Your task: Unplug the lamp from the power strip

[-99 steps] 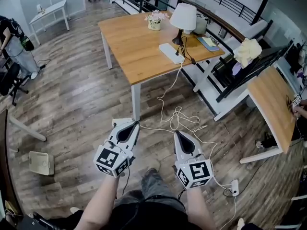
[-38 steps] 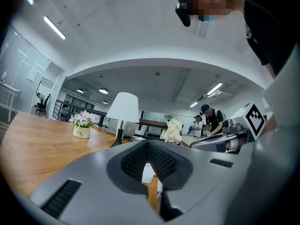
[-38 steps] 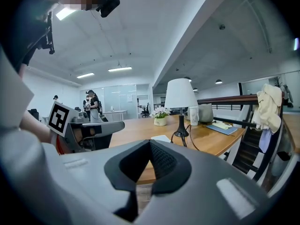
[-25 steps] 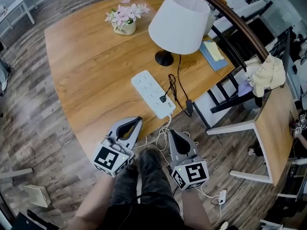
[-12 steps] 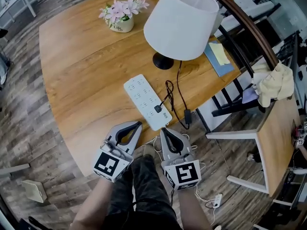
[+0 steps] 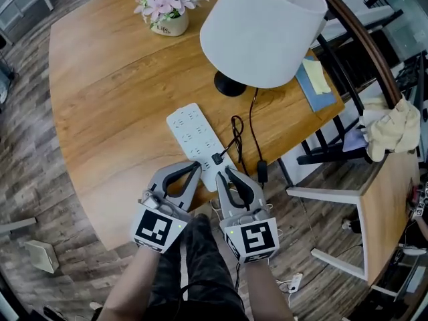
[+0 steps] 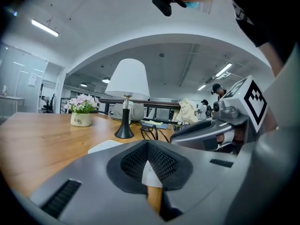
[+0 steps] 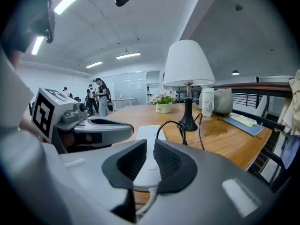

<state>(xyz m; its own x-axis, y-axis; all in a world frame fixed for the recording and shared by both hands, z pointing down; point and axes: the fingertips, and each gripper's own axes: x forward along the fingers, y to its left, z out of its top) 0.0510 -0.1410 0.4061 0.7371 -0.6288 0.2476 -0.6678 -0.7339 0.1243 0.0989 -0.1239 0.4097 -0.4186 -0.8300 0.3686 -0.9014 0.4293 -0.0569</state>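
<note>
Lying flat on the wooden table [image 6: 100, 112], the white power strip [image 6: 190, 134] ran from the middle of the head view down toward the lower right. 1 black plug [image 6: 217, 159] sat in a socket near its lower end. A black cord [image 6: 252, 122] looped between that plug and the black base of the lamp [image 6: 264, 29], whose white shade filled the top centre of the frame. A pot of pink flowers [image 6: 167, 20] stood at the upper left of the table, and a blue notebook [image 6: 319, 79] lay at its right edge.

Both claws hung low in the centre of the frame, over the table's near edge. The left claw [image 6: 194, 168] was just left of the strip's lower end, with its 2 jaws together and nothing held. The right claw [image 6: 225, 172] pointed at the strip's lower end, just below the plug. Its jaws had just been opening and stood a narrow gap apart, pressing on nothing. In the right gripper view, the strip's near end and its white cable showed through that gap.
</note>
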